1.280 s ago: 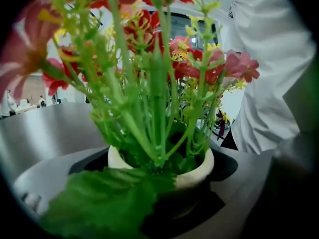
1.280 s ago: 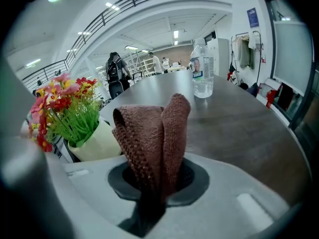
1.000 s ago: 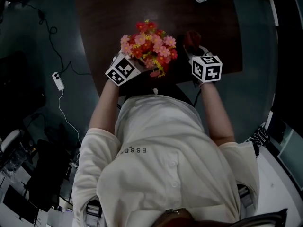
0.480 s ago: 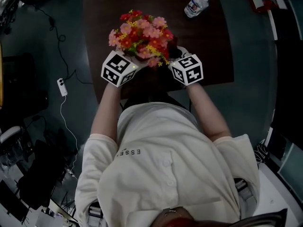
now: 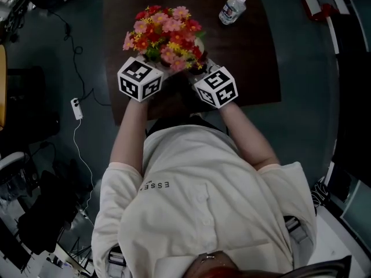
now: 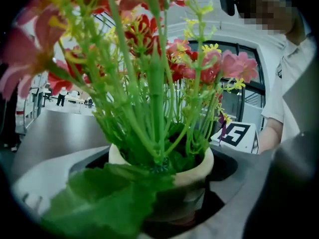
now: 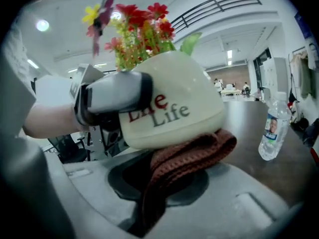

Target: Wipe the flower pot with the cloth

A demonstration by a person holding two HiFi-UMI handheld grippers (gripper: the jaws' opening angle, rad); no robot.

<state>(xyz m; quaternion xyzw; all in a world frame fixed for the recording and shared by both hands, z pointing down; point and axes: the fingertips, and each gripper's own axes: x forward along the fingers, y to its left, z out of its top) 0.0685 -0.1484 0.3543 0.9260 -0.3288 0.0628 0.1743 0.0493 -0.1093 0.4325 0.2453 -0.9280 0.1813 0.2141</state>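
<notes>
Flower pot point(image 7: 172, 106) gripped over the dark counter point(image 5: 258, 68), cloth point(image 7: 192, 156) against its lower edge.
Left tongs point(image 5: 157, 68) clamp the cream pot at nine o'clock. Right tongs point(image 5: 200, 74), at four o'clock, pinch the brown cloth. A water bottle point(image 5: 232, 9) lies toward one o'clock.

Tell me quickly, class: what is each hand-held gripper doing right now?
Left hand-held gripper: shut on the flower pot.
Right hand-held gripper: shut on the cloth, which presses against the flower pot's lower side.
</notes>
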